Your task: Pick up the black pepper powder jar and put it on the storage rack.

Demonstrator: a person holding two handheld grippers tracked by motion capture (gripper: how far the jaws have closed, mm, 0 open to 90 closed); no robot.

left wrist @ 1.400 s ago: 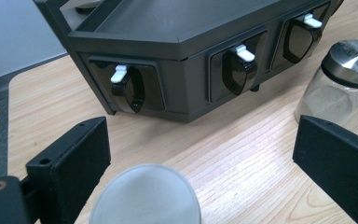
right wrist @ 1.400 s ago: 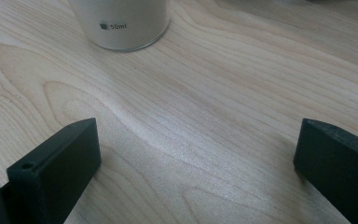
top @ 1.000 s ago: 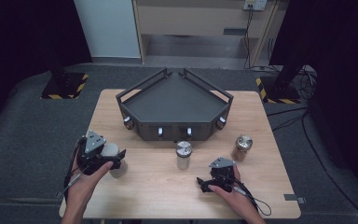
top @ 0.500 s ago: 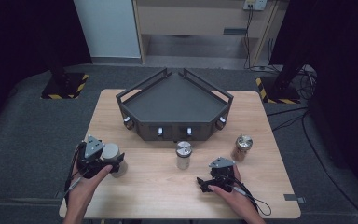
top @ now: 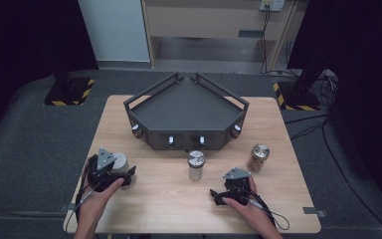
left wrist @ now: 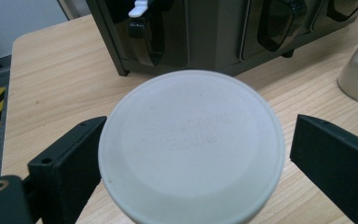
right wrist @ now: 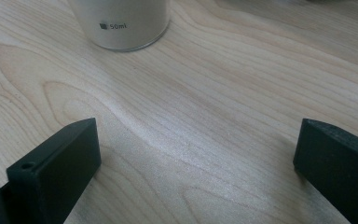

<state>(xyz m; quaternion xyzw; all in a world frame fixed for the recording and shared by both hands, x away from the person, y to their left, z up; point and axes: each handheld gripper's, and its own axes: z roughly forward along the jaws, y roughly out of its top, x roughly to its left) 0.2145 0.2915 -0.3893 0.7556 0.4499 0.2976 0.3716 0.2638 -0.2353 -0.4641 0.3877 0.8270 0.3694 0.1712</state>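
Since a second ago your left gripper (top: 125,175) has slid toward you with the white-lidded jar (left wrist: 191,147) between its jaws. They're spread, one side touching, the other just clear, so you're mid-grab; next, squeeze evenly. Your right gripper (top: 221,195) rests wide open, holding nothing. Farther out on the pale wood table (top: 288,209): two metal-capped jars, a dark tray, dim room.

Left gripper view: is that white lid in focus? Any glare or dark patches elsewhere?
Left gripper view: the white lid is soft, its embossed text unreadable; the dark tray behind is sharper. Right gripper view: a sheen on the table between the fingers; the jar label reads 50ml. High view: table evenly lit, surroundings nearly black.
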